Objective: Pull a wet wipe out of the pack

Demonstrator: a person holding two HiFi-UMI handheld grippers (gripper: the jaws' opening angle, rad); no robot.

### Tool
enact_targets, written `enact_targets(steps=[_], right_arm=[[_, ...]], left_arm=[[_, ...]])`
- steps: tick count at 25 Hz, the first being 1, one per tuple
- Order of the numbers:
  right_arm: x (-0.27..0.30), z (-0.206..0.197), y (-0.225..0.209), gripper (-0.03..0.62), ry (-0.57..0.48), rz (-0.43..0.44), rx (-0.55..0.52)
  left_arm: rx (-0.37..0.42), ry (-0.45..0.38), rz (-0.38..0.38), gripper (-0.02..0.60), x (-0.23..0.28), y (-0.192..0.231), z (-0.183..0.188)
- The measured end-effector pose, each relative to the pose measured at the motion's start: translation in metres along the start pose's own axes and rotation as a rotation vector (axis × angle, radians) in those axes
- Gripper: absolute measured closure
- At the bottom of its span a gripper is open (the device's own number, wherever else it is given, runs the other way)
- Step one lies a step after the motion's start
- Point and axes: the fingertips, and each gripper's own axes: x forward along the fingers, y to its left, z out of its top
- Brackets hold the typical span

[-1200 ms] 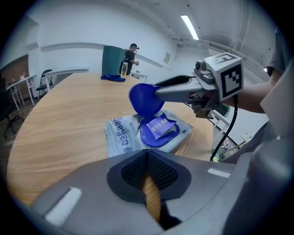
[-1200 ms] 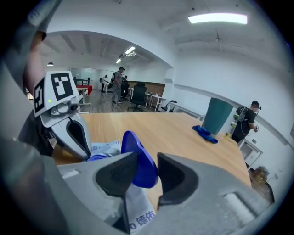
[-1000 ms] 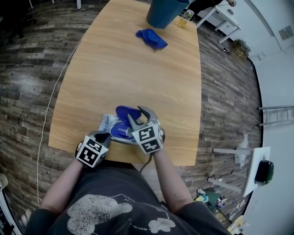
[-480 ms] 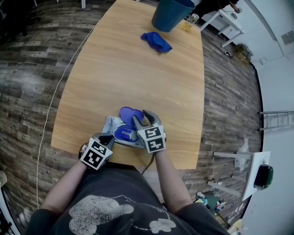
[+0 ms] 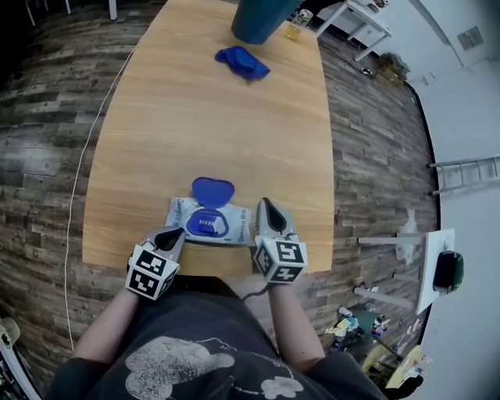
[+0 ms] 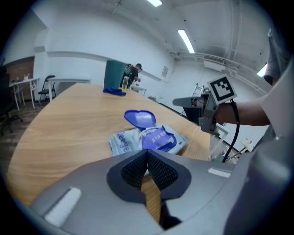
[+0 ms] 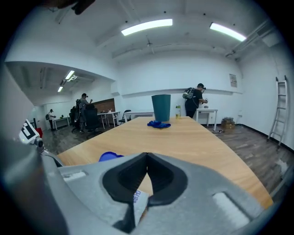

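Wet wipe pack [image 5: 234,224] lies flat on the wooden table [image 5: 203,117], near the edge closest to the person, long side running L-R. Its blue flip lid [image 5: 213,190] is open and folded back toward the far side, w/ the blue oval label area [image 5: 205,223] exposed in front of it. No wipe can be made out sticking up from the opening. Left gripper [image 5: 173,234] sits just beside the pack's near-left corner. In the left gripper view its jaws are together w/ nothing between them, only tabletop showing below the pads. Right gripper [image 5: 264,205] is just off the pack's right end, pointing away from the person. Its jaws are also pressed together and empty (a corner of the pack shows beneath them in the right gripper view, not clamped). Can't tell whether either gripper touches the pack. Far end of the table: a crumpled blue cloth [image 5: 242,62], a teal bin [image 5: 262,19] beyond it, and a small yellowish bottle [image 5: 294,27] next to the bin, all well apart from the pack. Bkgd has a few people standing by desks.
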Motion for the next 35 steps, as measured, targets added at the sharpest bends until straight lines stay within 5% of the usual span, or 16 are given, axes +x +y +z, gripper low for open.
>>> enact_targets(steps=[1, 3, 7, 12, 18, 27, 35], right_arm=[[-0.006, -0.002, -0.002, 0.602, -0.001, -0.008, 0.01], [-0.014, -0.008, -0.003, 0.602, 0.002, -0.017, 0.019], [-0.018, -0.019, 0.006, 0.602, 0.007, 0.005, 0.023], [-0.024, -0.022, 0.015, 0.602, -0.002, 0.079, 0.003], [-0.029, -0.029, 0.009, 0.602, 0.01, 0.154, -0.007], [-0.027, -0.045, 0.027, 0.602, 0.057, 0.338, -0.107], [-0.018, -0.057, 0.085, 0.602, 0.151, 0.525, -0.335]], left_arm=[[0.034, -0.042, 0.006, 0.56, -0.003, -0.001, 0.009], [0.123, -0.095, -0.002, 0.447, -0.004, -0.009, 0.023], [0.315, -0.076, -0.01, 0.328, 0.016, -0.035, 0.034], [0.481, -0.013, 0.158, 0.317, 0.052, -0.044, 0.026], [0.42, -0.043, 0.306, 0.544, 0.049, -0.034, 0.039], [0.24, -0.058, 0.442, 0.555, 0.019, -0.018, 0.036], [0.205, 0.0, 0.506, 0.552, 0.018, 0.003, 0.02]])
